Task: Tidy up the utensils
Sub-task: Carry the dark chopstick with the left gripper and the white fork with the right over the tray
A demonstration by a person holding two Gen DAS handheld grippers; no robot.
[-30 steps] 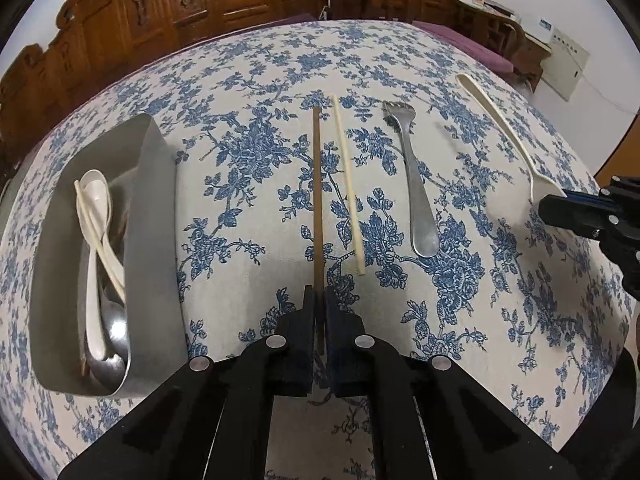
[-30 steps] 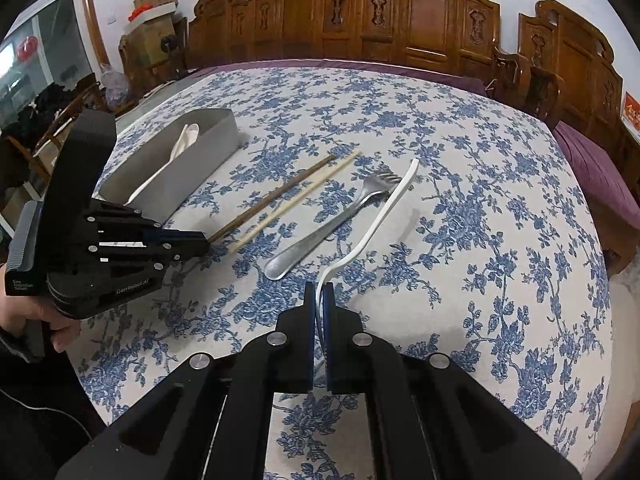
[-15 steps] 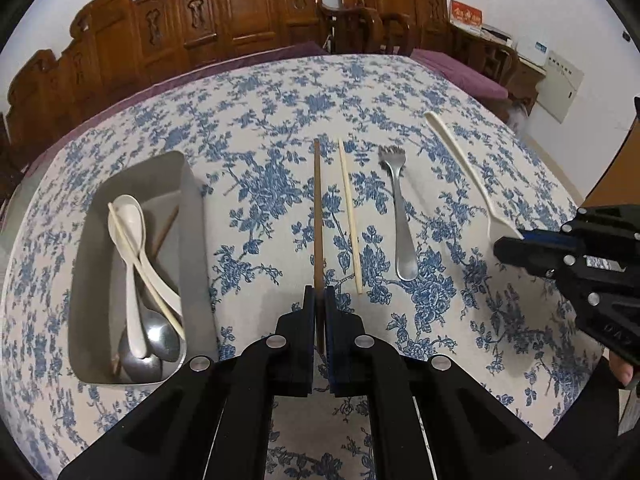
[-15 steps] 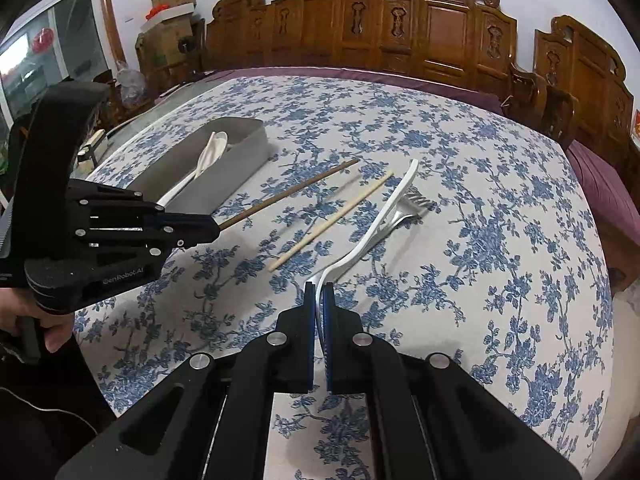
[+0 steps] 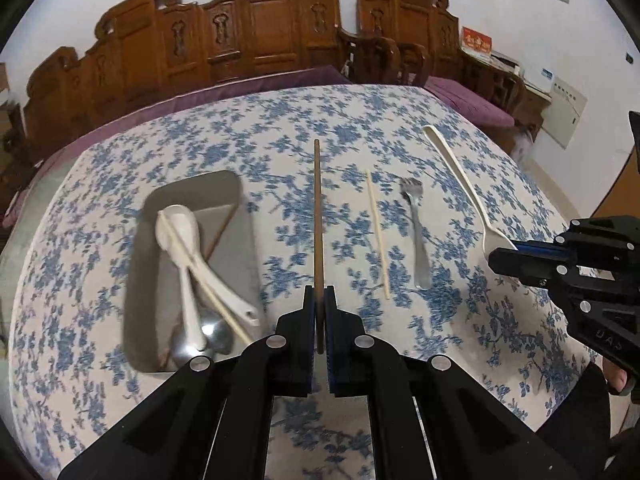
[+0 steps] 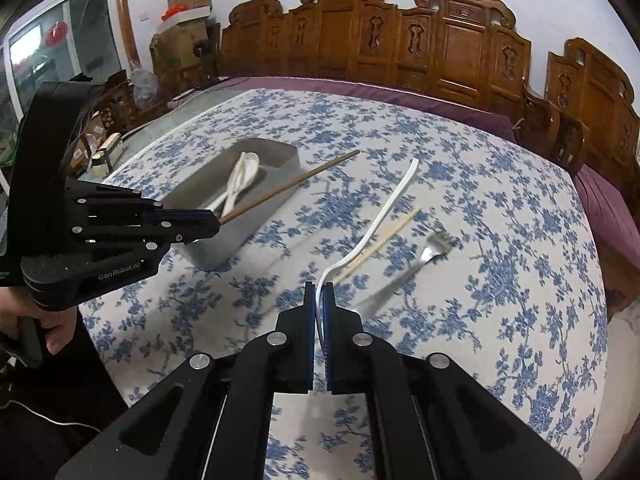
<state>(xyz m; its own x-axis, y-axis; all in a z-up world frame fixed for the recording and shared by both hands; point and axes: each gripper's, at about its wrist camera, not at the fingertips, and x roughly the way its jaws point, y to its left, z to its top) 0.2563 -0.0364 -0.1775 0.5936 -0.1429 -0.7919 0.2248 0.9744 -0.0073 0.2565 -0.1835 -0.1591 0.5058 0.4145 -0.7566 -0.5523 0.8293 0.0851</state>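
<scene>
Grey tray point(image 5: 248, 240) holding white spoons point(image 5: 180, 236), metal spoon point(image 5: 216, 334), chopsticks point(image 5: 208, 280)

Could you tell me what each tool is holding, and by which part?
Left tool: brown chopstick, by its near end. Right tool: white plastic fork, by its head end.

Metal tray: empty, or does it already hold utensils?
Not empty. The metal tray holds white spoons, a metal spoon and chopsticks.

Left tongs point(image 5: 319, 300): clamped shut, angled steeply downward. Right tongs point(image 6: 319, 296): clamped shut, likewise angled. Each hand-held.
</scene>
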